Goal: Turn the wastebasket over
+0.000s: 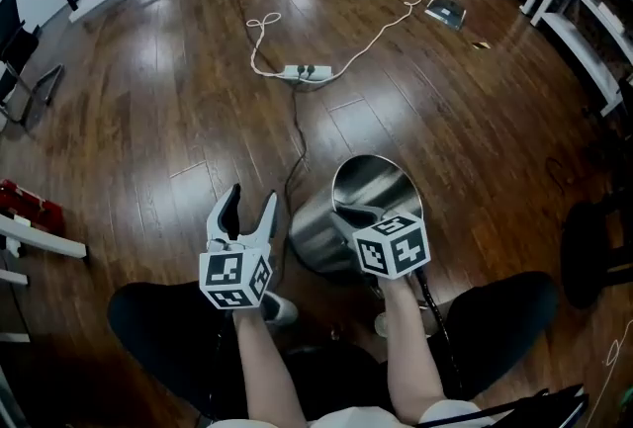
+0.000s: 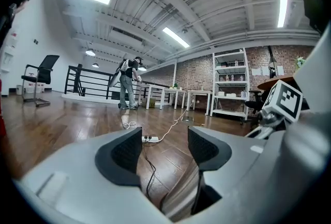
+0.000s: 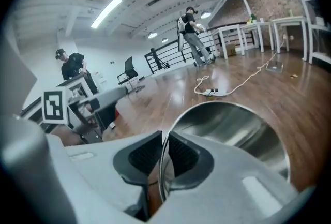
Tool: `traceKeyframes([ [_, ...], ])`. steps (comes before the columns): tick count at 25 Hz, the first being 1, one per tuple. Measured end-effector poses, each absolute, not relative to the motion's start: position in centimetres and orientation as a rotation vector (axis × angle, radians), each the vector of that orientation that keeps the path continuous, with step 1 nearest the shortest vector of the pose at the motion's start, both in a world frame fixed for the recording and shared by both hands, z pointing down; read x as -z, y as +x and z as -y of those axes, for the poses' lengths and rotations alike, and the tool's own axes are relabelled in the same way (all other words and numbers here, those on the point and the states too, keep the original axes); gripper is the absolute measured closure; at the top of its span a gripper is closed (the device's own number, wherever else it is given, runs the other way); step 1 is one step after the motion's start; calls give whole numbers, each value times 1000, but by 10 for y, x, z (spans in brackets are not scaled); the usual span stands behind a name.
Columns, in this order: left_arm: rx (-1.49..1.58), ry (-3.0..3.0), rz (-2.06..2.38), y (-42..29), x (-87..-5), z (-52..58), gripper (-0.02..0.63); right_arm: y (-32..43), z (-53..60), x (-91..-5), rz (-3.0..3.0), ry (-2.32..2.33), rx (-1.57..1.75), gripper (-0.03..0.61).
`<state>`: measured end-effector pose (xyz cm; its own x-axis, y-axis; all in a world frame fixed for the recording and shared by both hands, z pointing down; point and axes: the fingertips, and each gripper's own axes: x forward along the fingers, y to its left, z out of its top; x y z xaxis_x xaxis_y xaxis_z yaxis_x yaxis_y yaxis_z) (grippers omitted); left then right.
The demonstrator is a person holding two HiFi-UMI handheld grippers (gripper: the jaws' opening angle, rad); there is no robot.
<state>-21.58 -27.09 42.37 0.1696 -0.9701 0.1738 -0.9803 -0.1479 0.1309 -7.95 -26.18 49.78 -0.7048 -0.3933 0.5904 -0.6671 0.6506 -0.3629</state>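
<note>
- Steel wastebasket (image 1: 326,228) sits on the wooden floor (image 1: 148,120) in front of the person's knees, open mouth facing up; whether it is tilted, can't tell.
- Right tongs (image 1: 371,215) reach onto the near rim; in the right gripper view they (image 3: 164,153) are closed tight on the thin rim edge, one pad inside the wastebasket (image 3: 232,130), one outside.
- Left tongs (image 1: 249,209) sit just left of the basket wall, not touching it, jaws wide apart.
- Left gripper view: only floor and a black cable (image 2: 150,166) between the pads (image 2: 126,151); basket side (image 2: 181,197) low right.
</note>
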Motion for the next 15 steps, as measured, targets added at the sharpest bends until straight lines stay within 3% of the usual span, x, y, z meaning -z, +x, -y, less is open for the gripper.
traceKeyframes([
  [15,-171,2309,1557,-122,-485,289,337,148,303,-519,2377,1360,-983,543],
])
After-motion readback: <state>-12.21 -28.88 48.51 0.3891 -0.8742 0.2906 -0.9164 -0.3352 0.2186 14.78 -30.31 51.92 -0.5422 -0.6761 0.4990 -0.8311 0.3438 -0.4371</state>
